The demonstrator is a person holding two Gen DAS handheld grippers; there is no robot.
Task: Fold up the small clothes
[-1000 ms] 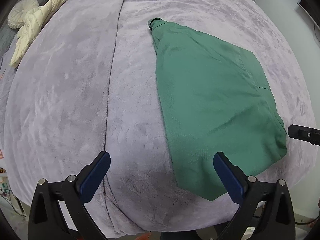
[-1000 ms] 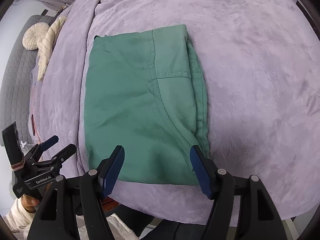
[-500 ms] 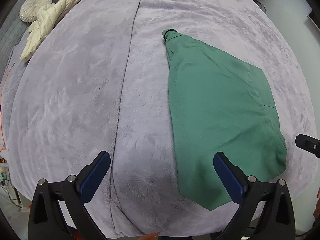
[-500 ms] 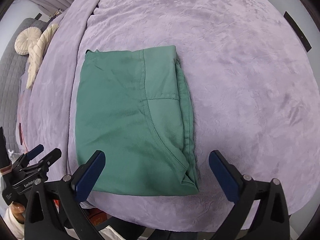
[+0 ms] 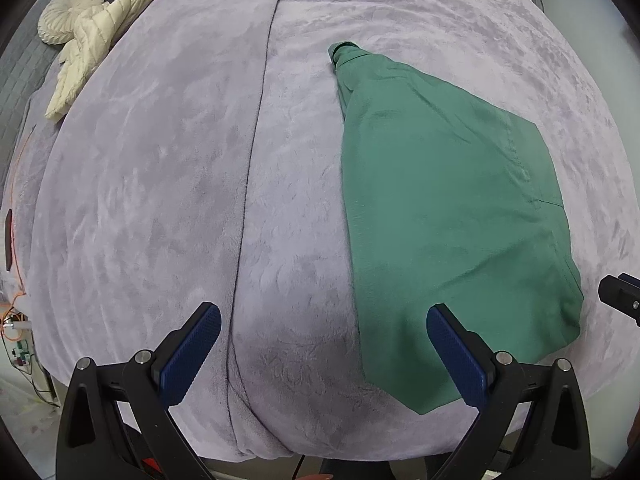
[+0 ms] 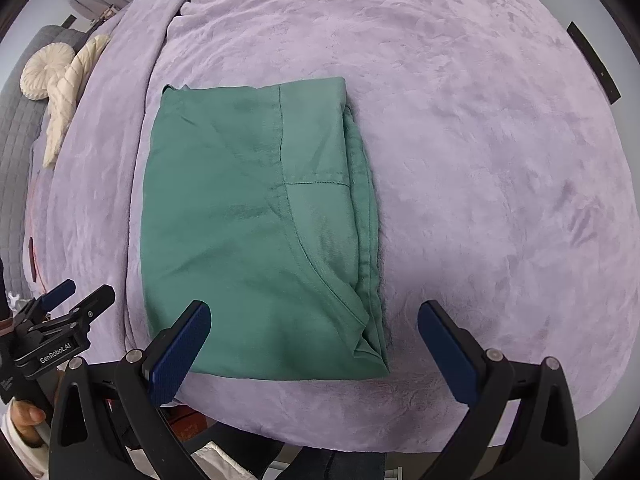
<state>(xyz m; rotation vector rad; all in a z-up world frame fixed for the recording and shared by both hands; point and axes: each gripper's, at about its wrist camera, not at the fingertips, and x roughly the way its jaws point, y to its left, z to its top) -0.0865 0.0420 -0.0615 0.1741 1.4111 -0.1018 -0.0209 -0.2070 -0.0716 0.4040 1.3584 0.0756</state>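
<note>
The green garment (image 6: 256,232) lies folded into a neat rectangle on the lilac plush blanket (image 6: 480,160), its layered edges stacked along the right side; a seam crosses the top panel. The right gripper (image 6: 314,344) hovers at the near edge with jaws spread wide, holding nothing; the left gripper (image 5: 324,344) is likewise wide and empty, off to the garment's left — only its right finger overlaps the cloth in view. Judged from this, a fold is done and the hands are free; the next move would call for pinching one edge to halve it again, or setting it aside. A cream quilted jacket (image 5: 92,52) lies well apart.
</note>
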